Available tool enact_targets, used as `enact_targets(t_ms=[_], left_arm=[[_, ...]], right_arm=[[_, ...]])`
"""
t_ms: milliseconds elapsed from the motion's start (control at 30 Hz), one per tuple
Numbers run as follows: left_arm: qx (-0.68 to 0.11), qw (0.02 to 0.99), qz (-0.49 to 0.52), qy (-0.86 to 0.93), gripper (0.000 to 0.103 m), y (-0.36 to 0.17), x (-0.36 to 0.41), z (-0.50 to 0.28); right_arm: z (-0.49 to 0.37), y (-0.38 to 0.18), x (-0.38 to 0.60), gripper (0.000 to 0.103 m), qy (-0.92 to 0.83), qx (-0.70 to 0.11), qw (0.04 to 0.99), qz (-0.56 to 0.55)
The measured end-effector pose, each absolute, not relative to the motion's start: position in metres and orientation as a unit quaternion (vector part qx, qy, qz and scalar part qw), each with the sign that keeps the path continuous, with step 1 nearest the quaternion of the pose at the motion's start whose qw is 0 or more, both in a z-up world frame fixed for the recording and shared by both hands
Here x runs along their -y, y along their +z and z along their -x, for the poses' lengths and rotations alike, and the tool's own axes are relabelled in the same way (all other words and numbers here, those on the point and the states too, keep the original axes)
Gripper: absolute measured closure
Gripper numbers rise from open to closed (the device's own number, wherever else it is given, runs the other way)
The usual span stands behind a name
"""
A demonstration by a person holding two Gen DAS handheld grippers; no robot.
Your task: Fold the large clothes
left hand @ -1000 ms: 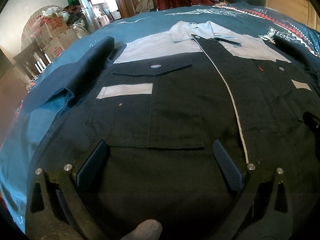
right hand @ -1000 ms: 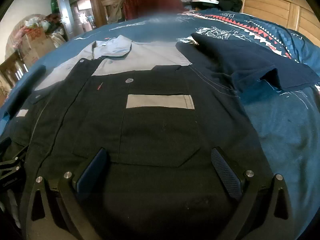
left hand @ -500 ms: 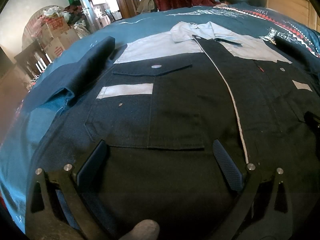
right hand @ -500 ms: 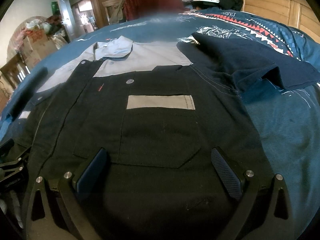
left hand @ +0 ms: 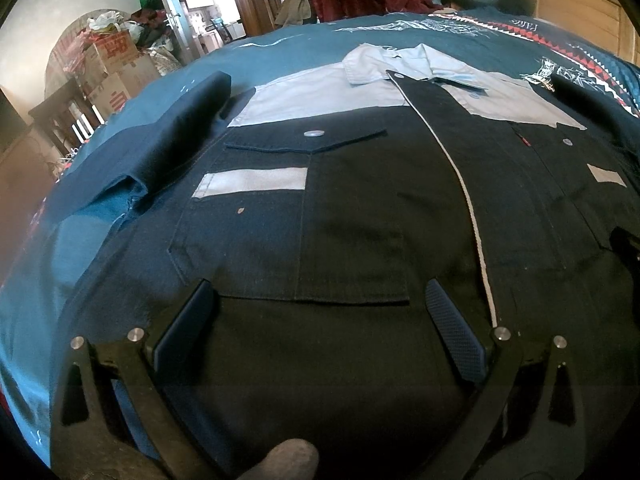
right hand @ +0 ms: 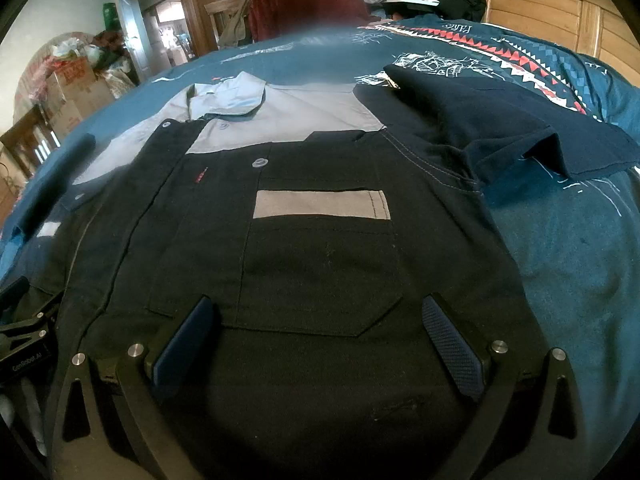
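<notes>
Lying flat, front up, on the teal patterned bedspread (right hand: 568, 264) is the large black work shirt with pale grey yoke and collar (left hand: 360, 208), collar twd the far edge, hem twd the near edge where both grippers sit. Both short sleeves are spread out to the sides: navy sleeve on the left (left hand: 160, 148), navy sleeve on the right (right hand: 520, 136).

Left gripper (left hand: 320, 324): jaws wide, nothing between them, over the lower front just below the left chest pocket w/ grey strip (left hand: 288, 220). White placket edge (left hand: 468, 208) runs just beside its right finger. A fingertip (left hand: 280, 460) shows at the bottom of the left wrist view.

Right gripper (right hand: 320, 332): jaws wide too, empty, over the cloth at the bottom of the right chest pocket w/ grey strip (right hand: 320, 248). Can't tell whether the pads touch the cloth.

Beyond the far edge: a person in a dark red top (right hand: 304, 4), a wooden headboard (right hand: 552, 8), cardboard boxes (left hand: 116, 76) at far left.
</notes>
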State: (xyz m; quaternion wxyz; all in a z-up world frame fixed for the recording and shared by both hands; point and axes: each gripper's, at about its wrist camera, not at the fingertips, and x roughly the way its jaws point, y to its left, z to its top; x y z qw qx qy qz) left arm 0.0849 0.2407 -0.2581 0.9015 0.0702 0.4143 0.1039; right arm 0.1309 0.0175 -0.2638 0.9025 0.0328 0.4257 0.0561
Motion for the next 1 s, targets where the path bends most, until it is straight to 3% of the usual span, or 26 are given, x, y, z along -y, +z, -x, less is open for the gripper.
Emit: enact_targets(t_ms=[233, 433, 1000], left_arm=[[-0.422, 0.897, -0.073, 0.108, 0.0, -0.257, -0.24, -0.087], [-0.457, 0.883, -0.047, 0.098, 0.0, -0.254, -0.247, -0.098], [-0.422, 0.898, -0.066, 0.102, 0.0, -0.256, -0.242, -0.086]], right_arm=[[-0.131, -0.263, -0.018, 0.0, 0.055, -0.428, 0.902, -0.032], [-0.15, -0.258, -0.019, 0.0, 0.057, -0.484, 0.873, -0.024], [-0.131, -0.262, -0.019, 0.0, 0.065, -0.435, 0.898, -0.029]])
